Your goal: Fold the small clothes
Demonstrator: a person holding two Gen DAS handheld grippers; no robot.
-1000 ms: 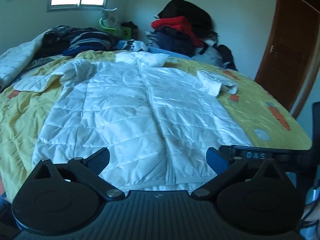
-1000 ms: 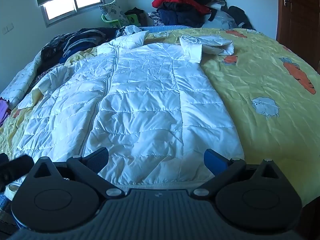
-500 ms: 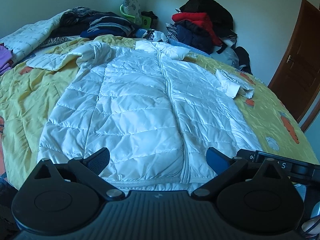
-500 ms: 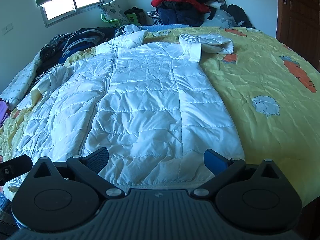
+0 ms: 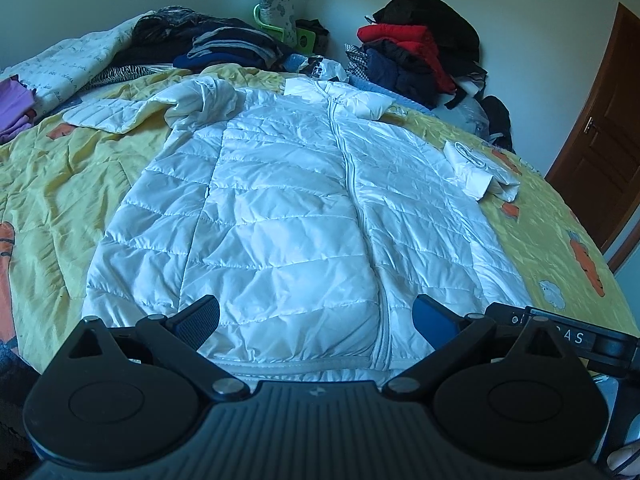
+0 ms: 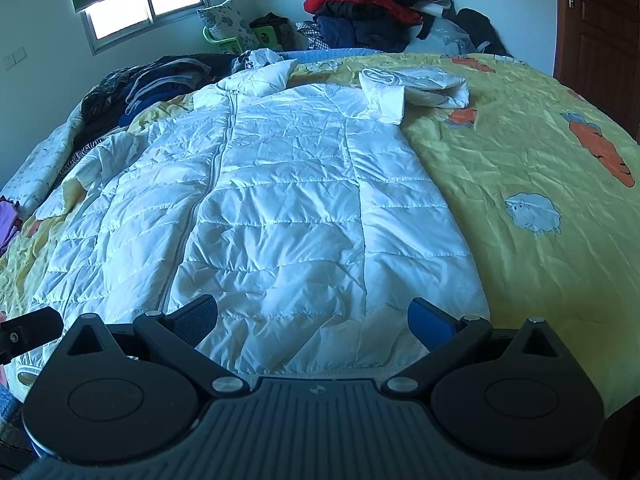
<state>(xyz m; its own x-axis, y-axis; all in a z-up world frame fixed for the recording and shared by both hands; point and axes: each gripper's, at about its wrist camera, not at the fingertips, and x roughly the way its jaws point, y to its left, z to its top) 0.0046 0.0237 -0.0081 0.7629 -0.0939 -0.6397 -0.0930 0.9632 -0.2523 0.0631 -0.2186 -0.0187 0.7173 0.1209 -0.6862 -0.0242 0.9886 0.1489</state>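
While no fold has begun, the left wrist view shows the left gripper poised low over the hem of the white quilted zip-front jacket, spread flat on the yellow cartoon-print bedspread, fingers apart and empty. Right wrist view: right gripper likewise spread above the hem; next, probably, a sleeve must be grasped.

One white jacket, two clothes piles, one door
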